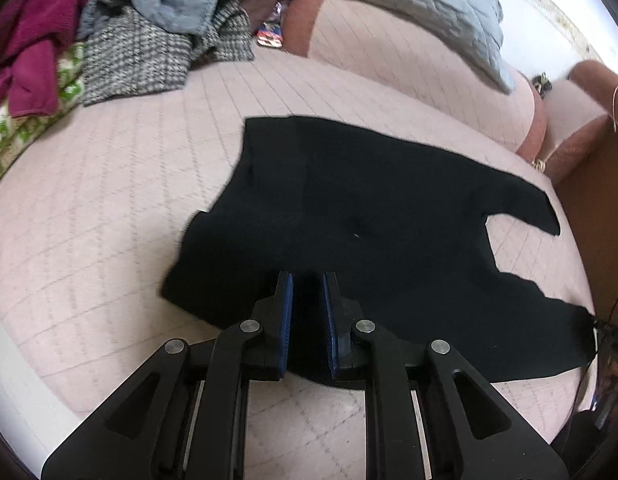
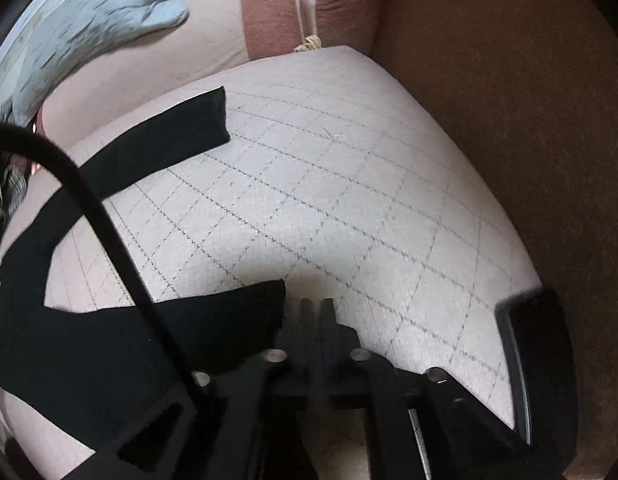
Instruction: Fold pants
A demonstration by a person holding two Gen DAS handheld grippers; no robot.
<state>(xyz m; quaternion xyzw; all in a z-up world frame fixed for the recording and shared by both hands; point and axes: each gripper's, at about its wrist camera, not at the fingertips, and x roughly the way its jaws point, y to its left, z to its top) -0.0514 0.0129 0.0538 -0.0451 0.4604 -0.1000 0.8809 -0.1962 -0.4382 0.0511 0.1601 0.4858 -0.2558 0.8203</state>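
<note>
Pinching the black pants (image 1: 369, 208) at the waist edge with the left gripper (image 1: 308, 312), spread flat on the pink quilted bed (image 1: 109, 208). Right gripper (image 2: 315, 308) blurry, fingers seemingly together, empty beside a leg end.

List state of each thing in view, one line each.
pants: spread flat on sofa, legs apart, unfolded
left gripper: shut on near edge of the pants
right gripper: shut, empty, beside a leg cuff
clothes pile: heaped, unfolded
grey quilt: draped over sofa back

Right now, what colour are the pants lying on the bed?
Plain black pants, with no pattern visible; the left wrist view shows them best.
</note>
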